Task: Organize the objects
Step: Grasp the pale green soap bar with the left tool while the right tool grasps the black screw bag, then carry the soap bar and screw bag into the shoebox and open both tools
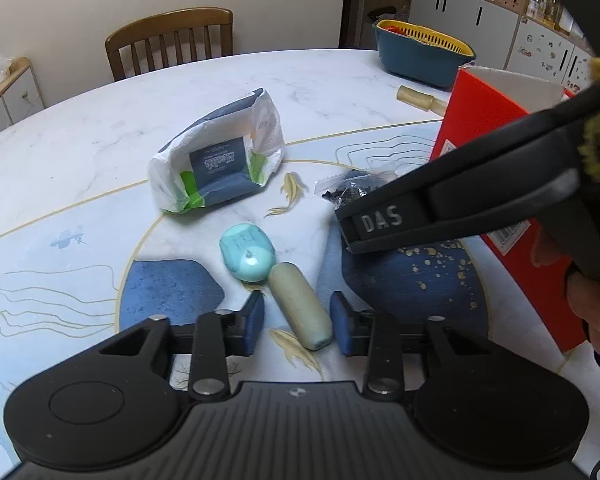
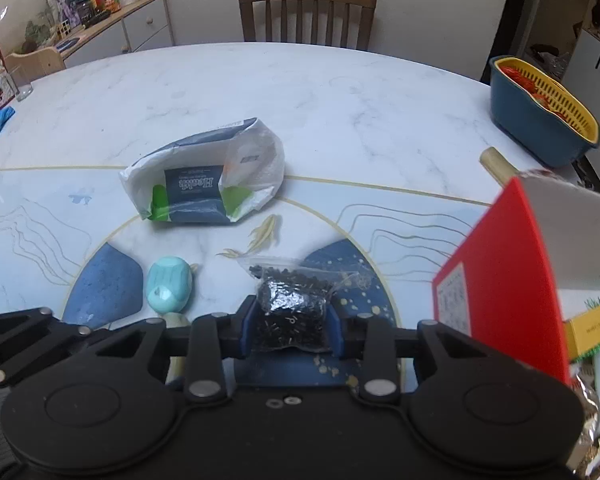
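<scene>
Straddling a smooth pale-green cylinder (image 1: 300,306) beside the teal oval case (image 1: 247,253), left gripper (image 1: 297,326) jaws apart; clamping a crinkly clear bag of black bits (image 2: 290,304), right gripper (image 2: 290,334); showing box contents only from the right wrist.

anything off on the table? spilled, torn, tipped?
Nothing spilled. The white-and-blue packet mid-table lies crumpled with one end torn open. The red box at the right stands open-topped. The beige cylinder lies on its side beside the teal case. The bag of black bits looks sealed.
</scene>
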### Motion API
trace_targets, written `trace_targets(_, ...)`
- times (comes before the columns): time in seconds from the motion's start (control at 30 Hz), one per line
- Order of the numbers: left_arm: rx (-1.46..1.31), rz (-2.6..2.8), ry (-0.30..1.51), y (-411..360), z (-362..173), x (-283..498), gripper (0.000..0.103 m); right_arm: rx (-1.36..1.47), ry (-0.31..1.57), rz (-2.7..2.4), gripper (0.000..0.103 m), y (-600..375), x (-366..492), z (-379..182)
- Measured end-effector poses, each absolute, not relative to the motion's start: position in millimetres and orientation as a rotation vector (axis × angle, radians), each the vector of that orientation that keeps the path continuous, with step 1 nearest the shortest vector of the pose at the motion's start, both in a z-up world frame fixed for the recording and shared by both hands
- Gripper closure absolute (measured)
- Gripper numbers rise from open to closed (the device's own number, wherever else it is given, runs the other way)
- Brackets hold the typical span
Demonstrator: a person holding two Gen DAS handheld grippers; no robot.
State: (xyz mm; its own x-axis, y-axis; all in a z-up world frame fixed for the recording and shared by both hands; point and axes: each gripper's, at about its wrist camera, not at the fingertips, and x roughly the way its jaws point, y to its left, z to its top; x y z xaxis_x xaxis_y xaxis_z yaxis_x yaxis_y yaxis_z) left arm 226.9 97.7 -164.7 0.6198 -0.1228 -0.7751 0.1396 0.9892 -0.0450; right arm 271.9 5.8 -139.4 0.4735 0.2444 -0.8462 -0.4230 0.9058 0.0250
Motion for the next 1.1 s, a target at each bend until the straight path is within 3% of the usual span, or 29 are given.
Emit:
trace_targets(0.4, -0.094, -0.15, 0.9, 113, -161, 221, 0.087, -0.125, 0.961, 0.448, 0.07, -27, 236, -96)
trace_targets(0.7, -0.11, -0.144, 0.888, 114, -151, 205, 0.088, -0.084, 0.918, 0.462, 0.07, -67, 209, -59)
trace_targets(1.1, -0.164, -0.185, 0.835, 87, -87, 193, 0.088, -0.022, 0.901, 0.399, 0.07, -140, 199, -34)
